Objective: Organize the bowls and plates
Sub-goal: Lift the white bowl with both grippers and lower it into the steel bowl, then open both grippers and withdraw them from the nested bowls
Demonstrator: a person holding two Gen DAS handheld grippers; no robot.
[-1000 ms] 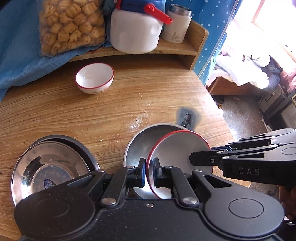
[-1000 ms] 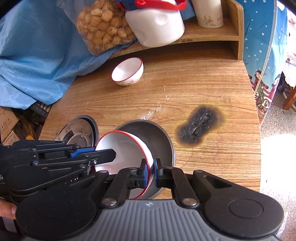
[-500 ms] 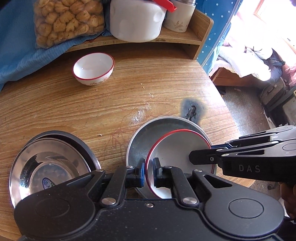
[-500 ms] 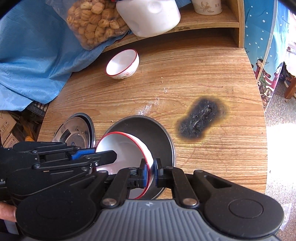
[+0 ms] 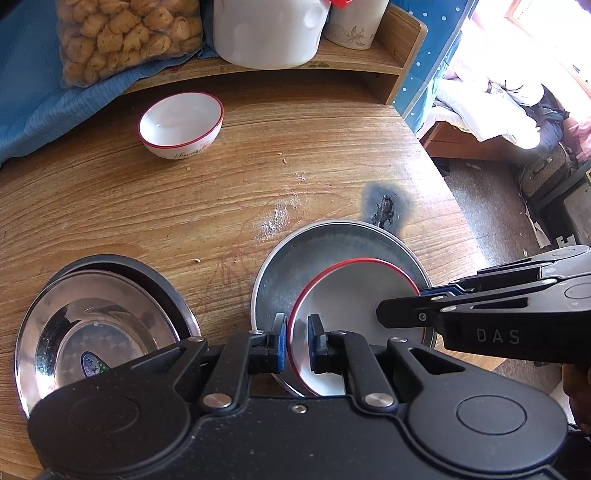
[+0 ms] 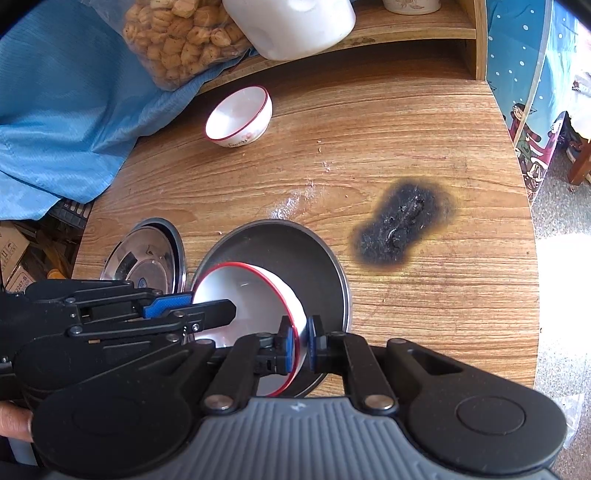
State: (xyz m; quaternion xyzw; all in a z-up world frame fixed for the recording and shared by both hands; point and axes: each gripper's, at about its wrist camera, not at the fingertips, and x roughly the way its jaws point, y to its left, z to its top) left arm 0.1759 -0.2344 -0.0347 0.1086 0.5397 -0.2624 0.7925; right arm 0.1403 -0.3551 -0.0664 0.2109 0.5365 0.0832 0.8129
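Left claw (image 5: pixel 296 341) and right claw (image 6: pixel 302 345) each clamped on rim of red-edged bowl (image 5: pixel 354 310).
Bowl sits tilted inside metal plate (image 5: pixel 325 251) on tabletop (image 5: pixel 184 206); left pads have just eased slightly.

A bag of snacks (image 5: pixel 129 40) and a white jug (image 5: pixel 266 33) sit on a wooden shelf (image 5: pixel 369 62), over blue cloth (image 6: pixel 55 110). A black burn mark (image 6: pixel 402 225) scars the wooden table (image 5: pixel 110 192).

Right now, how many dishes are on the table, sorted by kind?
White bowls with red rims: 2, held bowl and far bowl
Metal plates: 3, grey plate, shiny plate stacked on dark plate
Total: 5
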